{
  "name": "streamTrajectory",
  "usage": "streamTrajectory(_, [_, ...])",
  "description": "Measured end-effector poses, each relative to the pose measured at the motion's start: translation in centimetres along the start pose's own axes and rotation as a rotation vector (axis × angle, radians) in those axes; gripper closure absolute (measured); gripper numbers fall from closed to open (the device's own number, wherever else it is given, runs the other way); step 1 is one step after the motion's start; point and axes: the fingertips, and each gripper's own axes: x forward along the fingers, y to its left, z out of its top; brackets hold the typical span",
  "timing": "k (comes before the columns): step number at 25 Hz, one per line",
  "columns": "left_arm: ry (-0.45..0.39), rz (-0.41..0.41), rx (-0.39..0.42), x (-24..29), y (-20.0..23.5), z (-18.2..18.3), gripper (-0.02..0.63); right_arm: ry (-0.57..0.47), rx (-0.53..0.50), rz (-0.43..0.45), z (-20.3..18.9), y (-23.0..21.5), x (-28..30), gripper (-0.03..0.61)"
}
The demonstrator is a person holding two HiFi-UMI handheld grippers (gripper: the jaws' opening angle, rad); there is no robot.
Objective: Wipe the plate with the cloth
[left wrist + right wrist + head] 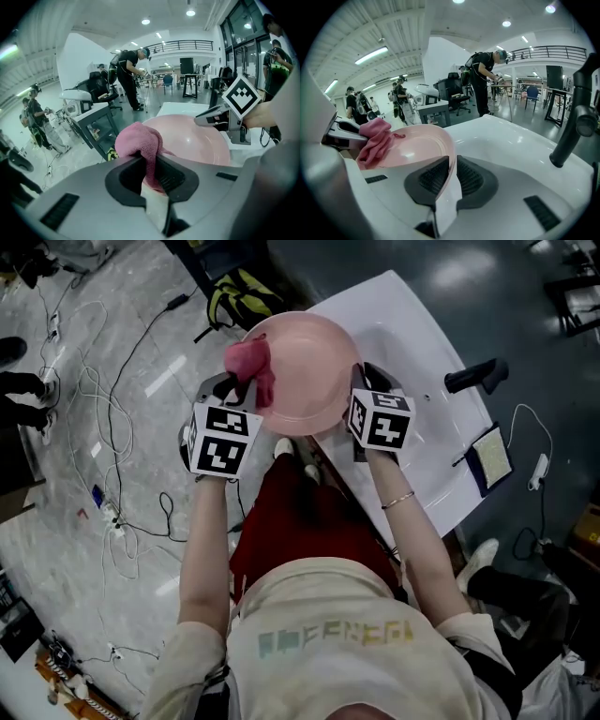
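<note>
In the head view the pink plate (298,381) sits in the upper middle of the frame, over the left corner of the white tabletop (417,352). The left hand-held gripper (242,390) comes in from the lower left, and the right hand-held gripper (356,382) comes in from the lower right. The pink cloth (250,365) lies bunched on the plate's left edge.

In the left gripper view, the left hand-held gripper (151,172) has its jaws narrow, pinching the cloth (138,140). The cloth bulges up above the jaws at frame centre. The plate (199,140) lies just behind the cloth, right of centre. The right hand-held gripper (220,114) reaches to the plate's far edge from the upper right.

In the right gripper view, the right hand-held gripper (452,174) is nearly closed, clamping the plate (419,145) by its near rim at lower centre. The plate's bowl spreads to the left of the jaws. The cloth (372,140) rests on the plate's left side, where the left hand-held gripper (343,133) enters from the left edge. The tabletop (511,140) fills the centre and right, and a black handle (576,117) stands at the right edge.

Back in the head view, cables (108,418) trail over the floor at left. A yellow-and-black bag (239,296) lies at top centre.
</note>
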Motion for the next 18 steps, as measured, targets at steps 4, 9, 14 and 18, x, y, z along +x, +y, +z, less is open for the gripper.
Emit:
streamTrajectory(4, [-0.033,0.038,-0.02,-0.3,0.6,0.4,0.548,-0.048,0.013,0.0,0.8,-0.1,-0.2,0.522])
streamTrajectory(9, [-0.106,0.1,-0.042,-1.5,1.7,1.9,0.548,-0.122,0.017,0.001,2.0,-0.4,-1.2,0.522])
streamTrajectory(14, [-0.202,0.125,-0.095,-3.1,2.6,3.3,0.548,-0.191,0.023,0.006,3.5,-0.4,-3.3,0.522])
streamTrajectory(18, [-0.256,0.141,-0.126,-4.4,2.6,3.9,0.548,-0.252,0.047,0.039,4.7,0.1,-5.4,0.522])
